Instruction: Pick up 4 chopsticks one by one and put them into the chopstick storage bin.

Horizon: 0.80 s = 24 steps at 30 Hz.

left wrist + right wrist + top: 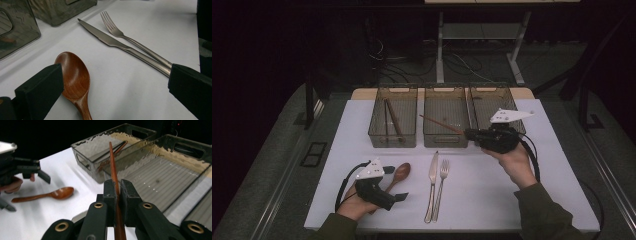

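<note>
right gripper [117,188] fingers pinch a wooden chopstick [113,162] over the middle bin [160,177]; left gripper [112,85] gapes empty.

The worktop [522,200] has a white surface. Three clear bins stand side by side along its far edge: the left bin [393,137], the middle bin [445,140] and the right bin [484,95]. Nearer, a wooden spoon [400,174] lies left of a knife [432,186] and a fork [442,186], the two close together.
</note>
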Tool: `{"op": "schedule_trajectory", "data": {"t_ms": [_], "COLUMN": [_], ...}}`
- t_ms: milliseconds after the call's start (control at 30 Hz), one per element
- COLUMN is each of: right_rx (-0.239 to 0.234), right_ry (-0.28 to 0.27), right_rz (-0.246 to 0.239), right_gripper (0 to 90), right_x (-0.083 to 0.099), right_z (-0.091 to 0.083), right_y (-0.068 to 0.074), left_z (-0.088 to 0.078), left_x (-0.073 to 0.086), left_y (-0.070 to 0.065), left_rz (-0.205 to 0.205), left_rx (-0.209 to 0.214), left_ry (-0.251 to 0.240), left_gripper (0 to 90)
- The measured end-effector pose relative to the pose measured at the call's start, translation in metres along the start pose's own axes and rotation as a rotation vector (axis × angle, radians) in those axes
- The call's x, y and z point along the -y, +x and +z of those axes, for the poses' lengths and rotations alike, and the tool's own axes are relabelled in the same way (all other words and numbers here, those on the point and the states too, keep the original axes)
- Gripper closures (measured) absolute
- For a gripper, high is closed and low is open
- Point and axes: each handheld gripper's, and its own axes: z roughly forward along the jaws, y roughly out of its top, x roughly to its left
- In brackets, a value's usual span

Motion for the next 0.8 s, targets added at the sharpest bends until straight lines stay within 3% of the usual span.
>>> {"op": "schedule_trajectory", "data": {"t_ms": [800], "right_rx": [0.059], "right_ry": [0.044], "right_rz": [-0.001], "right_gripper": [83.5], "right_x": [-0.062], "right_z": [0.092], "right_y": [0.007], "left_z": [-0.001], "left_x": [-0.001], "left_y": [-0.001], "left_rz": [0.002], "left_rx": [0.006], "left_ry": [0.002], "left_gripper": [0.0]}}
